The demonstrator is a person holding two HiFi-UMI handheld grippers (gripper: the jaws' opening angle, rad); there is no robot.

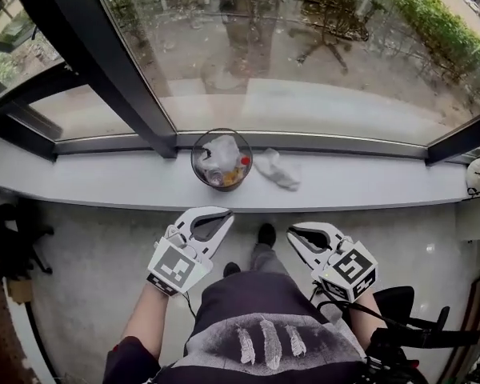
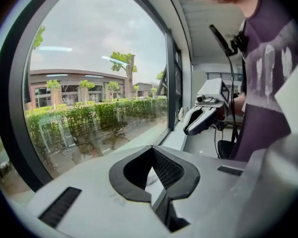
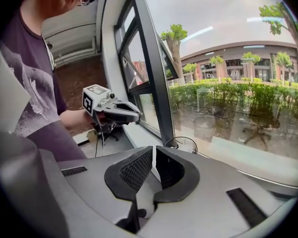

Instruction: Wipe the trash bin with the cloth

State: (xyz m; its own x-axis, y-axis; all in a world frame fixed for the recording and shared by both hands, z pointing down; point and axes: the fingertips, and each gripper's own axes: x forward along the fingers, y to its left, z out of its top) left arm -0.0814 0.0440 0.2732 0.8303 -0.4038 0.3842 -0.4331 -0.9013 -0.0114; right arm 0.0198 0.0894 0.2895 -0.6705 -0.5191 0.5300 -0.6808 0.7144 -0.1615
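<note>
Holding both tools low over the floor, short of the window, I have the left gripper (image 1: pixel 214 221) with its jaws pressed together on nothing. The right gripper (image 1: pixel 301 238) is the same, closed and empty. Both point toward the far side, at the white sill (image 1: pixel 104 184) that runs left to right under the glass.

Straight beyond my left gripper, on that sill, stands the trash bin (image 1: pixel 221 160), a round, upright, open-topped bin with crumpled rubbish inside. Just to its right lies the cloth (image 1: pixel 277 170), a pale, rumpled strip. Its far end sits close beside the bin's right rim; I cannot tell whether they touch. Its length slants away from the bin, rightward and toward me along the sill.

That slant matters. The cloth's near end comes out toward my right side, so I judge the right gripper the closer one to it, while the left is lined up on the bin. The cloth must be picked up before any wiping, so the right jaws would need to spread and reach forward and a little left onto that near end. The left gripper could then steady the bin.
</note>
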